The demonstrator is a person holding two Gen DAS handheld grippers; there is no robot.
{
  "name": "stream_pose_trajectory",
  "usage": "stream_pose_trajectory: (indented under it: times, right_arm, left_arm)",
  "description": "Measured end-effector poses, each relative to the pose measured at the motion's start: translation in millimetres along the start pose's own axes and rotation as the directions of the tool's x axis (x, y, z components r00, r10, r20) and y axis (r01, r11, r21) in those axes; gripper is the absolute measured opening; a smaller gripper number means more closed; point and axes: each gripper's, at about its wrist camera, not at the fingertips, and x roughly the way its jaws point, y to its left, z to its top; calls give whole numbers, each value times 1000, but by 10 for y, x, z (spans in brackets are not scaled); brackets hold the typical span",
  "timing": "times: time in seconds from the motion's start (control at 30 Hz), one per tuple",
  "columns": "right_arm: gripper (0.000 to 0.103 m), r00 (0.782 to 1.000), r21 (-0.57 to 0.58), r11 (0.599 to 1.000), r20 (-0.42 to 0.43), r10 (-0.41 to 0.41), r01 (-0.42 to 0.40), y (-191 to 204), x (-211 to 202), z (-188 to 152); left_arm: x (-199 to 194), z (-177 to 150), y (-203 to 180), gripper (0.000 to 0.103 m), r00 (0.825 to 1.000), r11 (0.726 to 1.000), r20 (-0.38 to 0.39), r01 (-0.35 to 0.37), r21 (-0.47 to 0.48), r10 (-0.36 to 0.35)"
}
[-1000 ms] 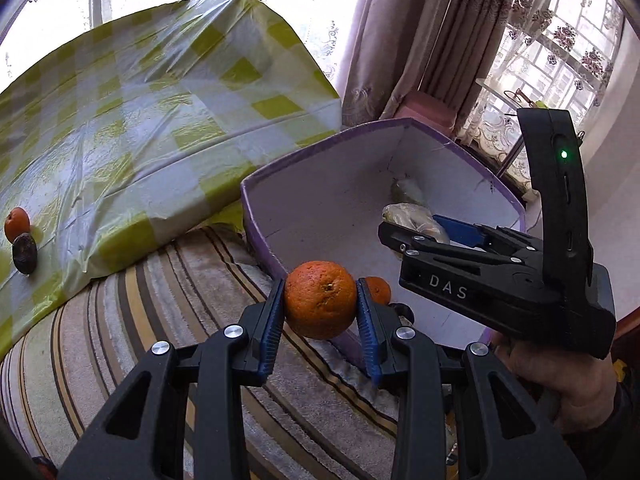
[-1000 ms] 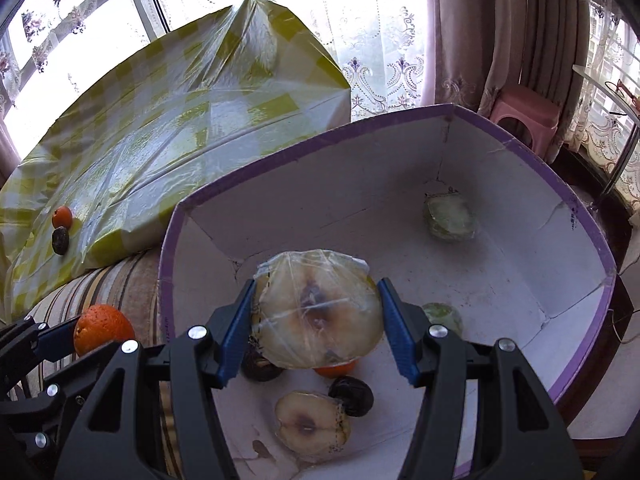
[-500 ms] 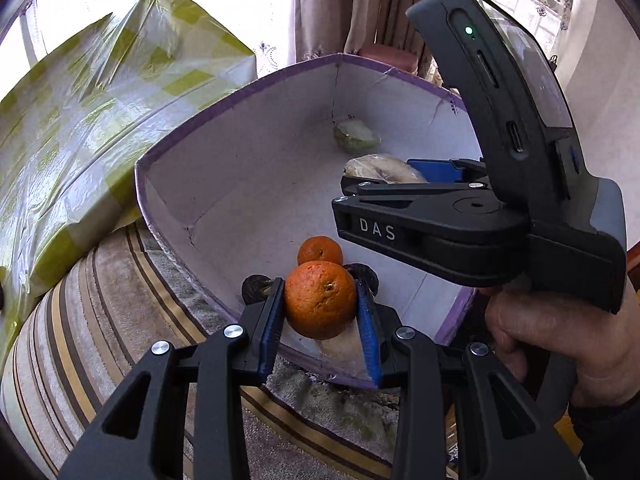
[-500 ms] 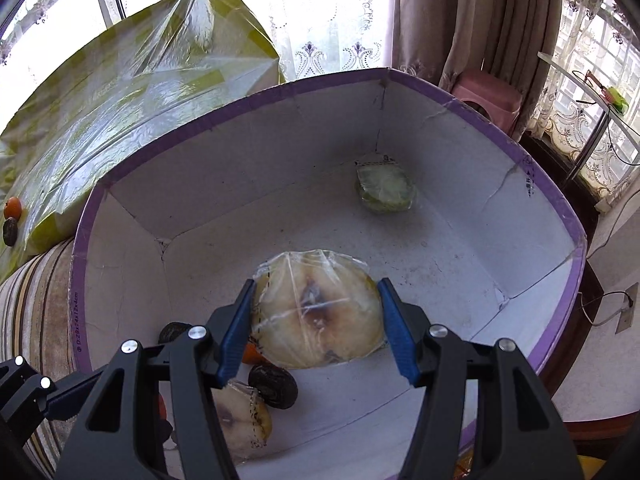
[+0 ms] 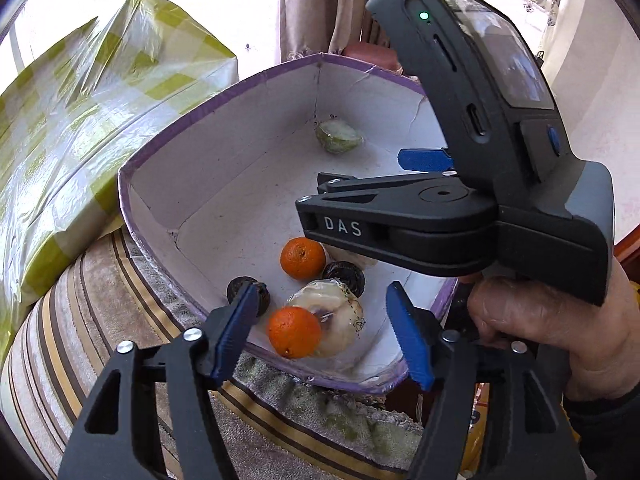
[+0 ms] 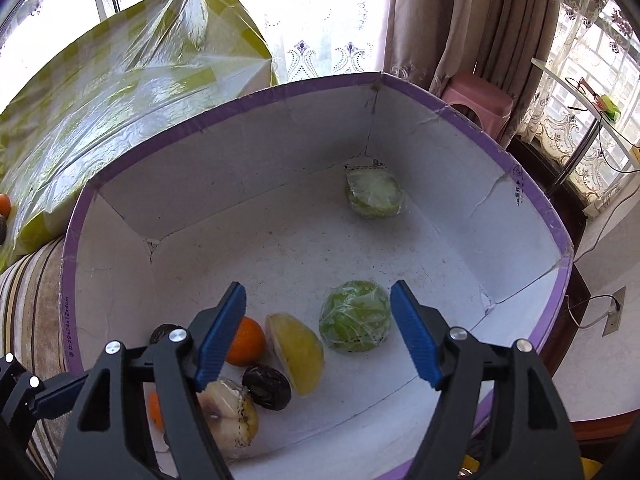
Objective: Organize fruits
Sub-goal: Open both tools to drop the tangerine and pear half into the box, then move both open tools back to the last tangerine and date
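A white box with a purple rim (image 6: 280, 90) holds several fruits. My left gripper (image 5: 322, 286) hangs over its near corner with its jaws opening. An orange (image 5: 294, 338) is loose between and below the pads, touching neither, against a wrapped pale fruit half (image 5: 336, 320). My right gripper (image 6: 318, 285) is over the box with its jaws opening too. A yellowish wrapped fruit half (image 6: 298, 354) lies free on its edge on the box floor below them. Near it are a wrapped green fruit (image 6: 355, 316), a second orange (image 6: 246, 340) and a dark plum (image 6: 267, 386).
Another wrapped green half (image 6: 374, 192) lies at the box's far side. The box rests on a striped cushion (image 5: 80, 320) beside a table under a green checked cloth (image 5: 80, 120), with an orange (image 6: 3, 204) on it. A person's hand (image 5: 532, 320) holds the right gripper.
Both grippers have opened. The orange has dropped out of the left one and the wrapped half out of the right one, both into the box. The left gripper has moved over the box.
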Motion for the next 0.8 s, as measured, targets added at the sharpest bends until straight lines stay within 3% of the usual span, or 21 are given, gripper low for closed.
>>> stream_pose_trajectory:
  times: [0.53,0.8]
  right_arm:
    - [79,998,-26,998,39,-47,48,101,-131,47]
    - [79,997,-33,999,73,39,-37,263,-331,105]
  left_arm:
    - [-378,69,193,75,995,996,79,-54,-67,60]
    - [-639,-4,416,76,991,993,123,-35,-114,49]
